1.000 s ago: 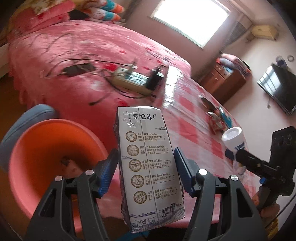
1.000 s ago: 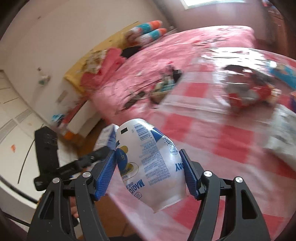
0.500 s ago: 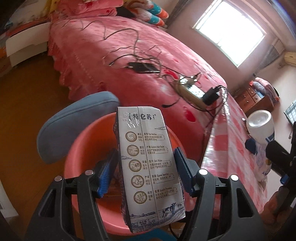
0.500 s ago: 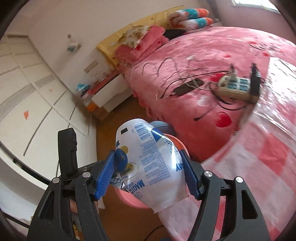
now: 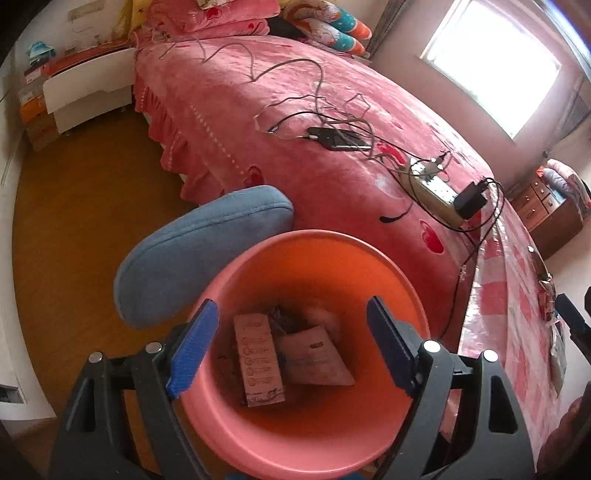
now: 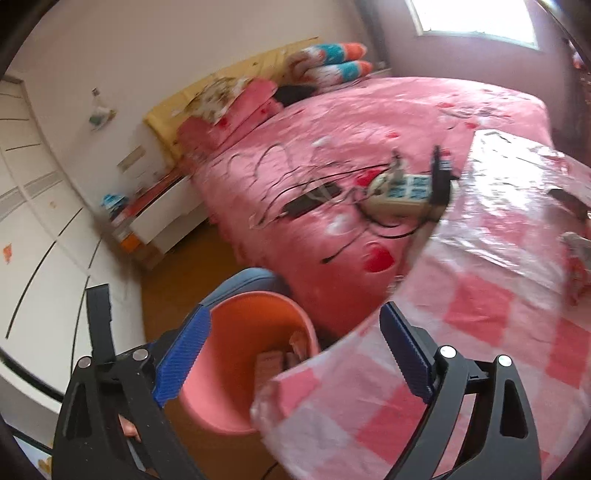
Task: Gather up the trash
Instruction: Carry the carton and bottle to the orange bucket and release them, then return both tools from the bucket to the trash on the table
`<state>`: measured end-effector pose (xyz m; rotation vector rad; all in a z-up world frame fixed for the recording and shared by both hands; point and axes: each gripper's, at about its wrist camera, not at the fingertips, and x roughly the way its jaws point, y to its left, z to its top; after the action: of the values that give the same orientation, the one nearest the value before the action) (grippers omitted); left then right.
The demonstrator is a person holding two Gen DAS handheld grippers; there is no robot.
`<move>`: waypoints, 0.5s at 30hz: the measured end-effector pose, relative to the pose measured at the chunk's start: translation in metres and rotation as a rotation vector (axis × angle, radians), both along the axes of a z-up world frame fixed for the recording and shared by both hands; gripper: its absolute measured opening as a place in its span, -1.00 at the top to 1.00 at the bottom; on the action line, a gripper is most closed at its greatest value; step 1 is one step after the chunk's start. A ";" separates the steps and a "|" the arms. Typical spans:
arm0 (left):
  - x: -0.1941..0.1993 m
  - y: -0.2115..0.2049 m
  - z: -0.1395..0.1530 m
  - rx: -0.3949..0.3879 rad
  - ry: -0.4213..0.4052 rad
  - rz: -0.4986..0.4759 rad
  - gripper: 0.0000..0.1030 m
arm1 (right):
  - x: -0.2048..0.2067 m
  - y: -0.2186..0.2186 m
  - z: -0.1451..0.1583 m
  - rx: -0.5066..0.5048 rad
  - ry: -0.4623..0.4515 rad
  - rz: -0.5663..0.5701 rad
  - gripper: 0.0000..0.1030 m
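A home bedroom: a wide bed under a pink fleece heart-print blanket (image 5: 295, 122), striped pillows (image 5: 332, 29) at its far headboard, a bright window (image 5: 491, 62) far right.

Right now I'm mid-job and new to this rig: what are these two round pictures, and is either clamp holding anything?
Each picture comes from a camera on a hand-held clamp, looking out along its two blue-padded fingers. A person carries one clamp in each hand.

The left gripper looks down into the orange bin, where a milk carton and a flat packet lie. Its jaws are opening, with nothing between them.

The right gripper sees the same bin from beside the checked tablecloth. Its jaws are opening too, with nothing between them.

Behind both is a pink bed with cables and a power strip.
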<state>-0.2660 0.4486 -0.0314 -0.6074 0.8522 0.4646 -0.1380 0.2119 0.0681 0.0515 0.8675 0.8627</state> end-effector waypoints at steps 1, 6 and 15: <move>0.002 -0.003 0.000 0.002 -0.001 -0.009 -0.62 | 0.001 -0.003 -0.001 -0.004 -0.004 -0.011 -0.78; 0.013 -0.021 0.007 0.010 -0.019 -0.056 -0.63 | 0.000 -0.025 -0.002 -0.035 -0.055 -0.069 -0.78; 0.032 -0.057 0.020 0.026 -0.050 -0.152 -0.66 | -0.009 -0.053 -0.004 -0.075 -0.143 -0.140 -0.78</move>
<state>-0.2342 0.3918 -0.0116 -0.5245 0.8365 0.3211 -0.1468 0.1585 0.0638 -0.0153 0.7519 0.6939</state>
